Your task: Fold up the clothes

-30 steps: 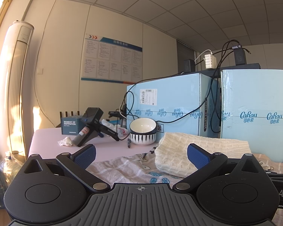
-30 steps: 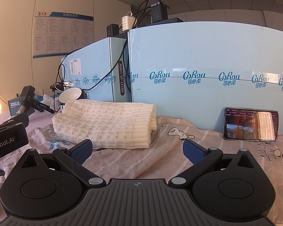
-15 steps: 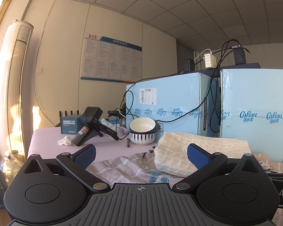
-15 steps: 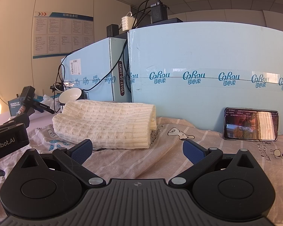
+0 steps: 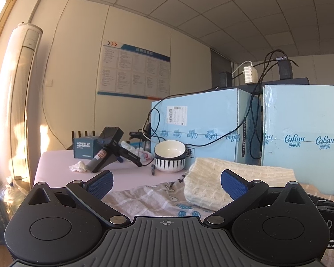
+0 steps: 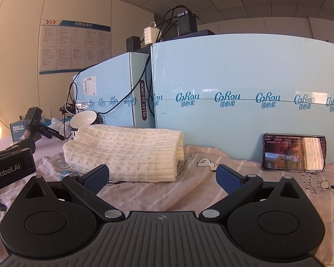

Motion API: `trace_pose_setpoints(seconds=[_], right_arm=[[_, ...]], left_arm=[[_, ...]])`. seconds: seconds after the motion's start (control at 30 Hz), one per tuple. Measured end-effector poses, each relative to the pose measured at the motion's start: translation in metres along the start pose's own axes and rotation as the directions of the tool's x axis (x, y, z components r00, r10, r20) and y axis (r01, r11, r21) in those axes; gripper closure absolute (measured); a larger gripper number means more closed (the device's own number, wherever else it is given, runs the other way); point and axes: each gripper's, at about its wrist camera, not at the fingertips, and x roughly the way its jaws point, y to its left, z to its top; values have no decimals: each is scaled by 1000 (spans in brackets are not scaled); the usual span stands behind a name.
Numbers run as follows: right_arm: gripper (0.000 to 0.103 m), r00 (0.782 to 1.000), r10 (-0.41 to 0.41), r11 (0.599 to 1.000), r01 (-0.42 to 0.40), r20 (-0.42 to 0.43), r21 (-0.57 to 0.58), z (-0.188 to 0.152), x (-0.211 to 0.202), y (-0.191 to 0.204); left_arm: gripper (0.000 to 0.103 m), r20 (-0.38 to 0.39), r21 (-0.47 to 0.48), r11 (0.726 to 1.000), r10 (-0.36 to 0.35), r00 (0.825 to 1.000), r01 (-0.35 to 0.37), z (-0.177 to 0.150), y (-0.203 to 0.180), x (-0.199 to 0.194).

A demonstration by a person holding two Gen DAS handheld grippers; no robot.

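A cream knitted garment [image 6: 127, 153] lies folded in a thick bundle on a striped cartoon-print cloth [image 6: 200, 182]; it also shows in the left wrist view [image 5: 233, 180]. My right gripper [image 6: 162, 178] is open and empty, just in front of the bundle's right end. My left gripper [image 5: 167, 183] is open and empty, short of the bundle's left end, above the printed cloth [image 5: 149, 198]. The left gripper's body also shows at the left edge of the right wrist view [image 6: 9, 166].
Two pale blue cartons [image 6: 245, 98] with hanging cables stand close behind the garment. A phone [image 6: 294, 152] leans against the right carton. A striped bowl [image 5: 169, 155], a pen, a black handheld device [image 5: 109, 149], a crumpled tissue and a small box sit at the left on the pink table [image 5: 55, 162].
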Motion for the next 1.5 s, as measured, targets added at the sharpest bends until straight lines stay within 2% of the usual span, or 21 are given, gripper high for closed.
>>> trace_pose_setpoints(seconds=[0.2,0.83,1.07,1.2,1.3,1.4,1.47,1.5], right_arm=[[0,999,-25,1000,25,48,-1,1,-7,1],[0,988,-72,997,65,137,50,5,-28,1],[0,980,-103,994,95,172,57,11,-45,8],[0,970,-142,990,133,197,55,15,-63,10],[0,963,-176,983,163,204,81,18,-82,5],[0,954,-214,975,195,211,111,19,-105,-3],[0,944,-243,967,220,221,125,19,-122,-10],[0,939,-258,963,233,227,132,19,-131,-15]], left_arm=[[0,1,-25,1000,5,1000,-5,0,4,0],[0,91,-103,989,-95,991,105,1,15,-15],[0,162,-134,980,-127,979,149,0,21,-26],[0,205,-163,978,-98,974,133,0,27,-32],[0,235,-185,969,-119,965,165,0,32,-36],[0,274,-167,959,-178,945,229,1,31,-42],[0,319,-137,942,-252,913,308,4,30,-49],[0,346,-115,929,-294,891,351,6,29,-54]])
